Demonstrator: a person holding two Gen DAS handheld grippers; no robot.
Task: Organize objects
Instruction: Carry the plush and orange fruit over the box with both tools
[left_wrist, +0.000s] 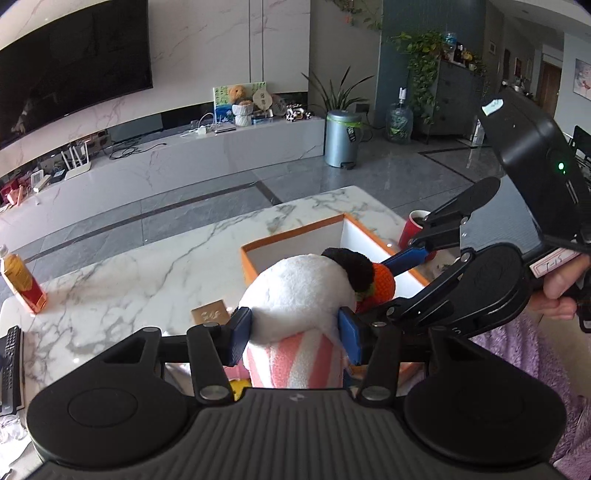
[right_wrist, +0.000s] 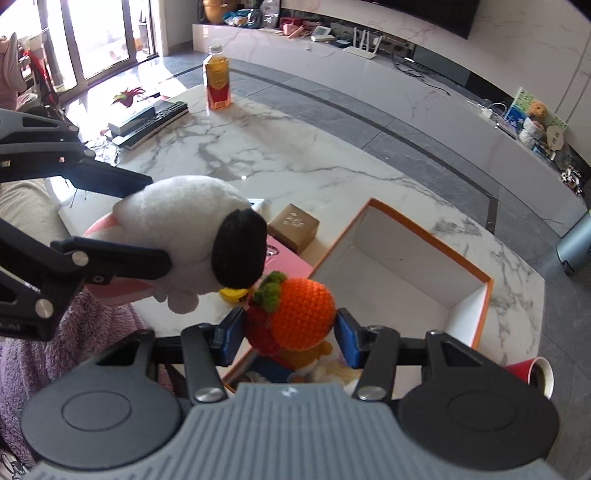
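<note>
In the left wrist view my left gripper (left_wrist: 294, 332) is shut on a white plush toy (left_wrist: 299, 291) with a pink-striped body and a black ear, held above the marble table (left_wrist: 147, 266). My right gripper (right_wrist: 290, 334) is shut on an orange crochet toy (right_wrist: 303, 314) with a green top and a red part. Both toys hang close together, just short of an open white box with an orange rim (right_wrist: 388, 236). The box looks bare inside. The right wrist view shows the left gripper (right_wrist: 147, 225) and plush toy (right_wrist: 177, 221) at the left. The right gripper (left_wrist: 384, 284) reaches in from the right in the left wrist view.
A bottle of orange drink (right_wrist: 218, 81) stands at the table's far end, with remote controls (right_wrist: 155, 118) near it. A small gold box (right_wrist: 293, 227) and a pink flat item (right_wrist: 284, 262) lie beside the white box. A red cup (right_wrist: 532, 373) stands by the box. A hand (left_wrist: 561, 288) in a purple fleece sleeve holds the right gripper.
</note>
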